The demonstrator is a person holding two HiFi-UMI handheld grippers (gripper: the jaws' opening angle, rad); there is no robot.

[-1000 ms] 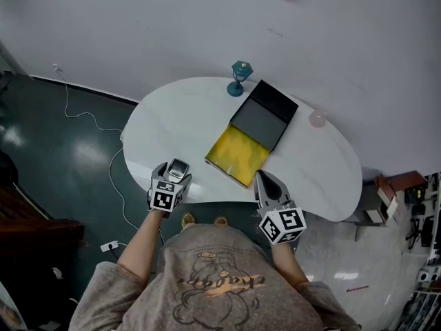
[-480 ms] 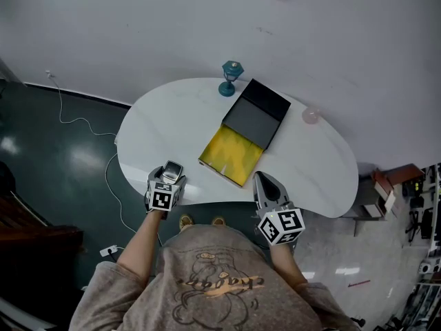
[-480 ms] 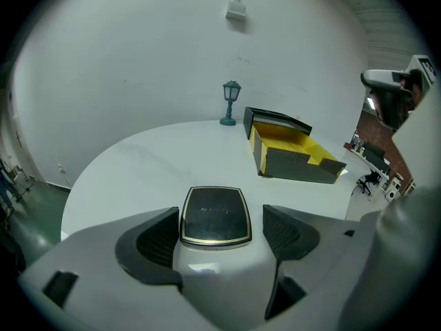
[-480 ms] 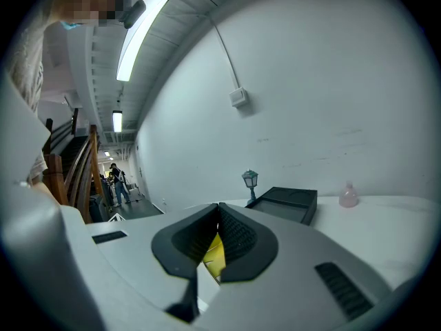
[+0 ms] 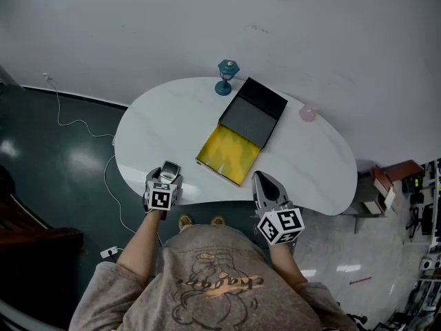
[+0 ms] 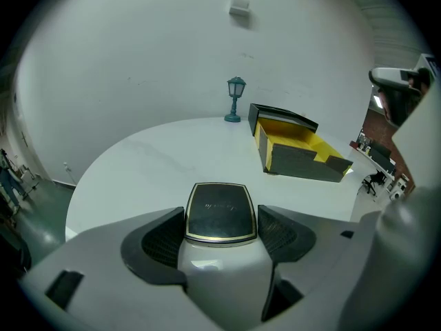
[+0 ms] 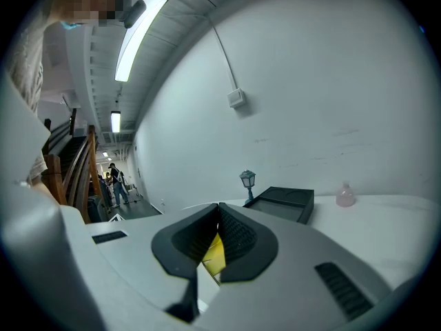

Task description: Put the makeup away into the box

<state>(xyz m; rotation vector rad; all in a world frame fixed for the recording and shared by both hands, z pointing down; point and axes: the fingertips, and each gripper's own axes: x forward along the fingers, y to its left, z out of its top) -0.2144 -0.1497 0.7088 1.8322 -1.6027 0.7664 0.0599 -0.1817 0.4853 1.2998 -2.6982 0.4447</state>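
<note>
Head view: my left tongs (image 5: 169, 172) have just been closing and now grip one compact (image 6: 220, 211) at the white table's (image 5: 172, 119) near edge; right tongs (image 5: 262, 180) clenched, empty.
Beyond: one open box (image 5: 252, 118), one teal lamp (image 5: 225, 77), one pink bottle (image 5: 307, 113); dark floor (image 5: 41, 150), white wall (image 5: 344, 33).

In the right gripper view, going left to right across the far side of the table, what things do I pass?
teal lantern → open box → pink bottle
</note>
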